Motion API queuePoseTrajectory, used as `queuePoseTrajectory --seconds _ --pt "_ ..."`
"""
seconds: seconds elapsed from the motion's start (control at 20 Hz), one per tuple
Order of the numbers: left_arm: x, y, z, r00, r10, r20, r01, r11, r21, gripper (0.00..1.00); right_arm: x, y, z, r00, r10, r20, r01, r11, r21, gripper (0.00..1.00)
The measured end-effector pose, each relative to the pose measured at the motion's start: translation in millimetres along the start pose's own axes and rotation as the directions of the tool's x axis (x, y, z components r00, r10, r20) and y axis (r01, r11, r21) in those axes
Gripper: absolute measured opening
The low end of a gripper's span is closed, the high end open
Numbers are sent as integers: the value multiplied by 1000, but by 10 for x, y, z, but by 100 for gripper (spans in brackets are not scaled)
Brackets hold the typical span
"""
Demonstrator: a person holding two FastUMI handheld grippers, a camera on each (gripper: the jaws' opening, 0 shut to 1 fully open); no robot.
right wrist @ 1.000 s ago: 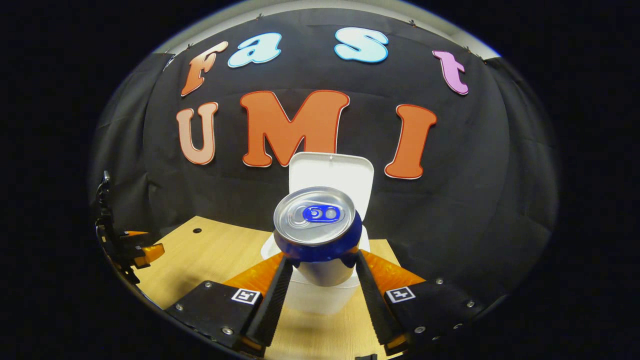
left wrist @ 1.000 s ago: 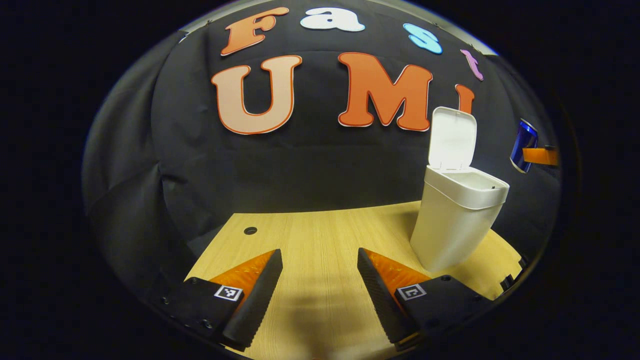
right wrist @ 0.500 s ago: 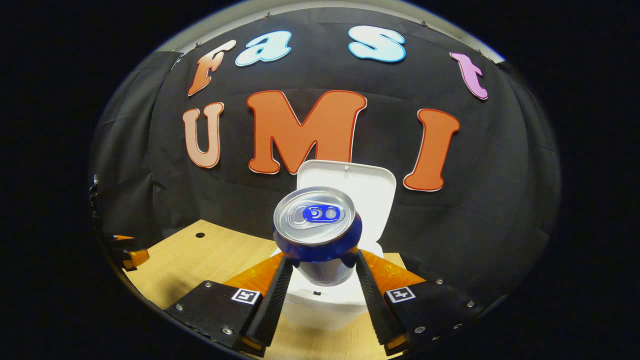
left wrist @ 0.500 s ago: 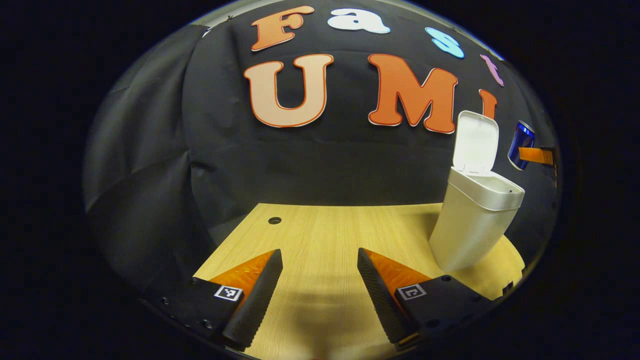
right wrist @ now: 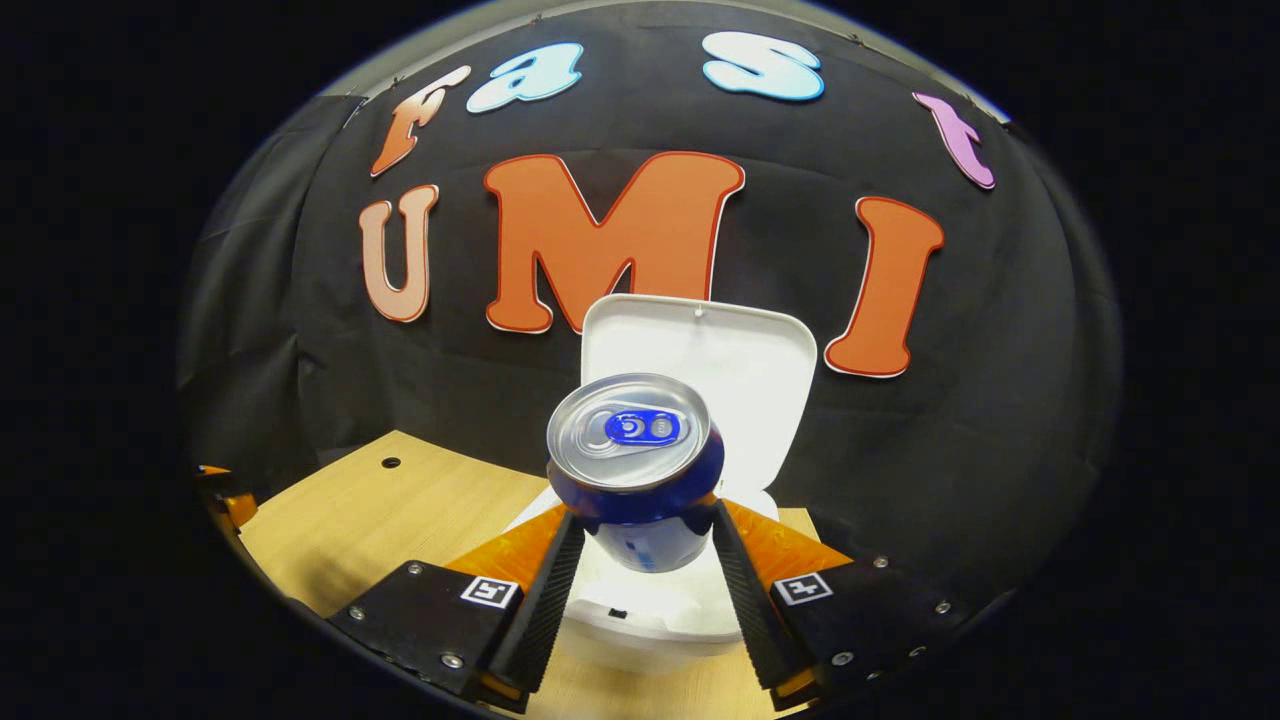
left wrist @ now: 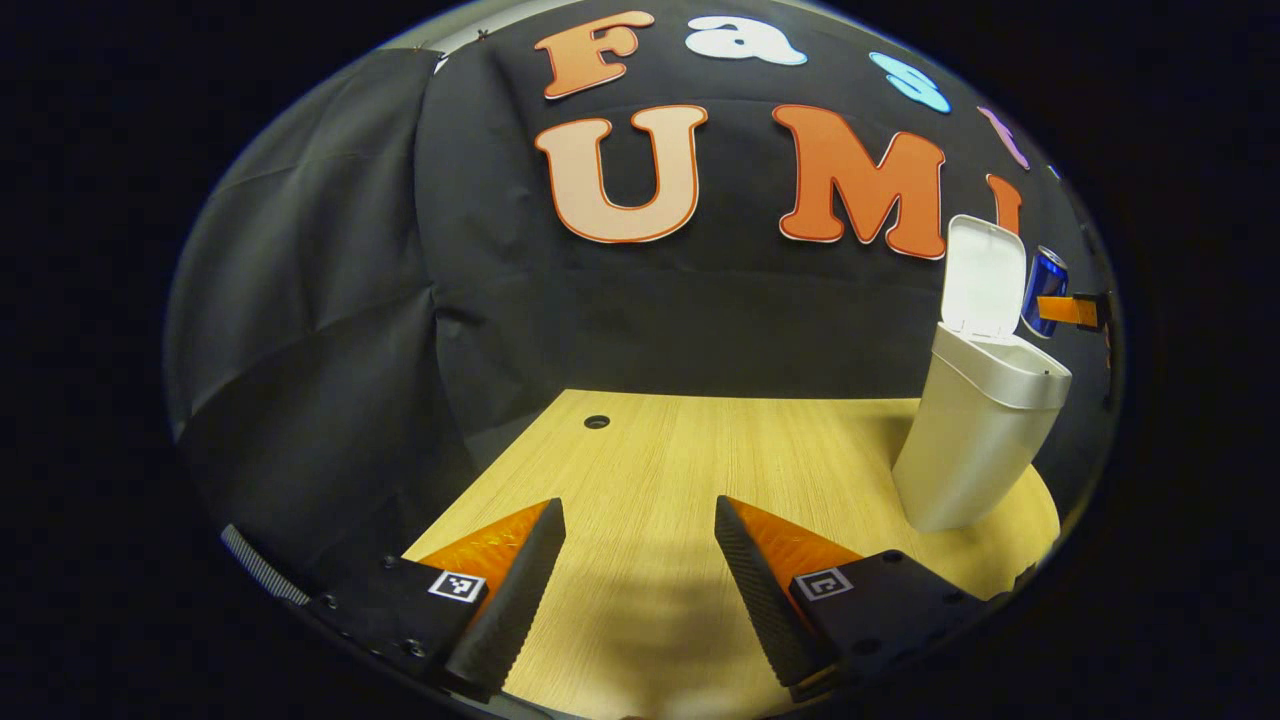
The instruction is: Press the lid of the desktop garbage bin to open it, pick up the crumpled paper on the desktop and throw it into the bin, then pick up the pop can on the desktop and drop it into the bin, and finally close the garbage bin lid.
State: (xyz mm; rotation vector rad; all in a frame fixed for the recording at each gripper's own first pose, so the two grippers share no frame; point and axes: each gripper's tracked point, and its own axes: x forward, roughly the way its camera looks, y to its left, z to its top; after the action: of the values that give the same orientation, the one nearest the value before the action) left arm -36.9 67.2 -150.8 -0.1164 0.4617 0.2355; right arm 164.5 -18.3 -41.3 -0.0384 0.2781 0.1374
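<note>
In the right gripper view, my right gripper (right wrist: 645, 515) is shut on a blue pop can (right wrist: 635, 465), held upright with its silver top facing the camera. The can hangs just above the mouth of the white garbage bin (right wrist: 640, 625), whose lid (right wrist: 720, 360) stands raised behind it. The left gripper view has the bin (left wrist: 975, 440) at the far right with its lid (left wrist: 985, 280) up, and the can (left wrist: 1045, 285) beside the lid. My left gripper (left wrist: 637, 510) is open over the wooden table (left wrist: 700, 470), with nothing between its fingers.
The table has a small round hole (left wrist: 597, 422) near its back left. Black cloth walls close in the back and left sides. The left gripper (right wrist: 225, 500) peeks in at the far left edge of the right gripper view.
The right gripper has carried the can forward, over the bin's opening. The left gripper has swung leftward, so the bin sits farther right in its view.
</note>
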Motion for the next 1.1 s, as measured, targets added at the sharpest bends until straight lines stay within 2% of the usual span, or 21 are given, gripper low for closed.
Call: queuePoseTrajectory --seconds 0.4,1.1 --pt "-55 -12 -29 1000 15 -2 -15 1000 -3 96 58 -94 -56 1000 -5 -23 5 1000 13 81" --pt "-77 27 -25 999 31 6 -31 1000 -1 96 82 -311 601 992 -44 115 47 999 -23 80"
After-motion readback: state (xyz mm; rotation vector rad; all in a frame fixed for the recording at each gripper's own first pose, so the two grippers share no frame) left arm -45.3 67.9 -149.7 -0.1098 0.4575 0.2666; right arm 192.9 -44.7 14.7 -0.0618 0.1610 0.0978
